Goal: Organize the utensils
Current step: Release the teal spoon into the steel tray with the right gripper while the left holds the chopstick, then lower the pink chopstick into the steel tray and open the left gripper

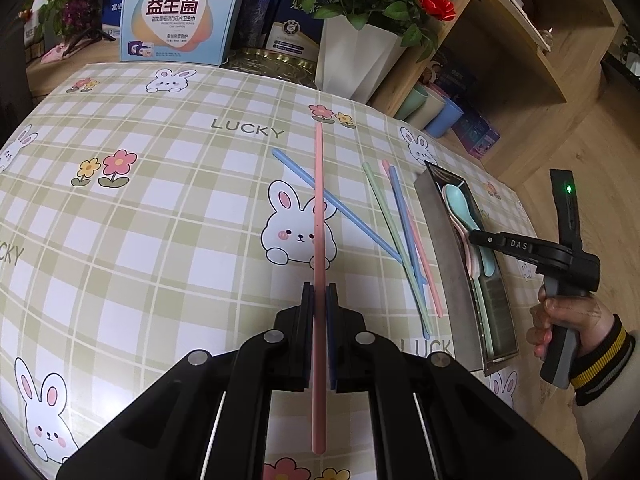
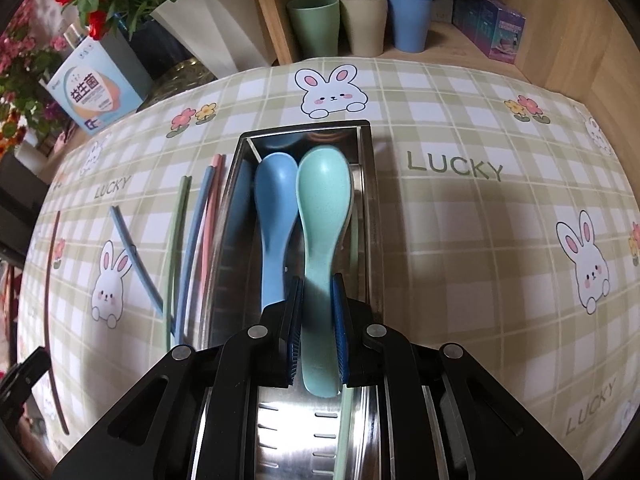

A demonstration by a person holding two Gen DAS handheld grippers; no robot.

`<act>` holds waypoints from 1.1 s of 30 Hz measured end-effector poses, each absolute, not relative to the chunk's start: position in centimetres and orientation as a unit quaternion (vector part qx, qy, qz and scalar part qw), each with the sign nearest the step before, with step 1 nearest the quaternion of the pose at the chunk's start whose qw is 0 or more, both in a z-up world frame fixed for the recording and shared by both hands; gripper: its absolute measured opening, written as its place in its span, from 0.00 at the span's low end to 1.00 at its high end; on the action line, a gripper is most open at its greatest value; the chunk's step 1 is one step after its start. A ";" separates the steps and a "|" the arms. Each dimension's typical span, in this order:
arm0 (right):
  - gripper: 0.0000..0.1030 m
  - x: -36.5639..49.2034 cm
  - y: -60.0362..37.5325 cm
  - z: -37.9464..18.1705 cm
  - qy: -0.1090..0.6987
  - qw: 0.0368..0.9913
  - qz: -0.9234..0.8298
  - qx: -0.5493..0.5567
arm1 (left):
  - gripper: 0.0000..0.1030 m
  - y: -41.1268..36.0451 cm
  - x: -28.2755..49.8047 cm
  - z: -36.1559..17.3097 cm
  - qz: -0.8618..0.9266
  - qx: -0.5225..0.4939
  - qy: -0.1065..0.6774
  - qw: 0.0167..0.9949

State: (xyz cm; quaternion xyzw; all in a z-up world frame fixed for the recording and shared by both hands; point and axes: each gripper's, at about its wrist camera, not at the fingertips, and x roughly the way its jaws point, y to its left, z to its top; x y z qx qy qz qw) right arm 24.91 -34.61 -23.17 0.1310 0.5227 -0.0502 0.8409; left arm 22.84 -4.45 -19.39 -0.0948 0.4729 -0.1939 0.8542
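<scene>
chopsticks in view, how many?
5. Held pink chopstick in the left gripper; four on the tablecloth beside the tray: diagonal blue chopstick, green chopstick, second blue chopstick, loose pink chopstick. The tray may hide more.

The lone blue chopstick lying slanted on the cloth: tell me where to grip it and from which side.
Grip the blue chopstick near its far, upper-left end, coming straight down from above with the pads either side of its thin shaft. It lies flat, that end sits on bare tablecloth, while its near end runs under the green chopstick and the other sticks.
</scene>
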 end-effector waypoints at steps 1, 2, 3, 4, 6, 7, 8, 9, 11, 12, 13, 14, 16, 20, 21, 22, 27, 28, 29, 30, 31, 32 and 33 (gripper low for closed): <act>0.14 25.0 -34.6 -23.1 0.523 0.841 -0.056 0.127 | 0.05 -4.5 22.8 -19.4 -0.195 -0.095 0.473 0.854; 0.14 25.0 -34.5 -23.0 0.522 0.842 -0.058 0.127 | 0.05 -4.5 22.7 -19.3 -0.195 -0.095 0.472 0.854; 0.15 25.0 -34.4 -23.0 0.521 0.842 -0.059 0.128 | 0.05 -4.5 22.7 -19.3 -0.196 -0.095 0.472 0.854; 0.15 25.0 -34.3 -23.0 0.521 0.842 -0.060 0.127 | 0.05 -4.5 22.7 -19.3 -0.197 -0.096 0.472 0.854; 0.16 25.0 -34.0 -22.8 0.520 0.844 -0.056 0.121 | 0.05 -4.5 22.5 -19.2 -0.199 -0.096 0.471 0.854; 0.16 25.0 -33.8 -22.7 0.520 0.844 -0.053 0.119 | 0.05 -4.5 22.5 -19.2 -0.200 -0.096 0.471 0.854; 0.16 24.9 -33.7 -22.6 0.519 0.845 -0.052 0.118 | 0.05 -4.5 22.4 -19.2 -0.200 -0.096 0.471 0.854; 0.16 24.8 -33.5 -22.3 0.515 0.847 -0.054 0.116 | 0.05 -4.5 22.4 -19.2 -0.201 -0.097 0.470 0.854; 0.16 24.4 -33.3 -21.6 0.506 0.853 -0.054 0.114 | 0.05 -4.6 22.3 -19.1 -0.204 -0.098 0.470 0.853; 0.16 24.1 -33.3 -21.2 0.501 0.856 -0.054 0.112 | 0.05 -4.6 22.2 -19.0 -0.206 -0.099 0.469 0.853; 0.16 23.8 -33.2 -20.9 0.497 0.859 -0.056 0.109 | 0.05 -4.7 22.1 -18.9 -0.209 -0.099 0.468 0.853; 0.16 23.3 -33.0 -20.5 0.490 0.863 -0.057 0.107 | 0.05 -4.7 22.1 -18.7 -0.212 -0.100 0.468 0.852; 0.16 22.4 -32.9 -20.0 0.481 0.868 -0.059 0.107 | 0.05 -5.0 21.9 -18.6 -0.217 -0.101 0.467 0.851; 0.20 20.4 -33.2 -19.5 0.465 0.874 -0.070 0.124 | 0.05 -5.7 21.6 -18.3 -0.227 -0.099 0.469 0.848; 0.30 19.5 -33.4 -19.5 0.460 0.875 -0.079 0.130 | 0.05 -6.0 21.5 -18.2 -0.231 -0.097 0.470 0.847; 0.39 19.1 -33.6 -19.5 0.457 0.875 -0.084 0.134 | 0.06 -6.3 21.4 -18.2 -0.234 -0.095 0.470 0.846; 0.53 16.9 -33.9 -20.0 0.453 0.875 -0.086 0.147 | 0.05 -8.1 21.4 -18.1 -0.249 -0.087 0.479 0.837; 0.54 16.5 -34.0 -20.1 0.453 0.875 -0.086 0.150 | 0.05 -8.7 21.5 -18.0 -0.254 -0.084 0.481 0.835; 0.58 16.1 -34.2 -20.2 0.451 0.875 -0.087 0.154 | 0.05 -9.3 21.5 -17.9 -0.259 -0.082 0.483 0.833; 0.63 15.9 -34.4 -20.2 0.449 0.875 -0.086 0.159 | 0.05 -10.1 21.6 -17.8 -0.266 -0.080 0.486 0.829; 0.65 15.6 -34.8 -20.3 0.446 0.875 -0.083 0.168 | 0.05 -10.6 21.7 -17.8 -0.271 -0.079 0.489 0.825; 0.68 15.4 -35.2 -20.3 0.443 0.875 -0.081 0.175 | 0.05 -11.3 21.7 -17.7 -0.276 -0.077 0.493 0.821; 0.69 15.2 -35.6 -20.3 0.442 0.875 -0.080 0.179 | 0.05 -12.2 21.8 -17.7 -0.282 -0.076 0.498 0.816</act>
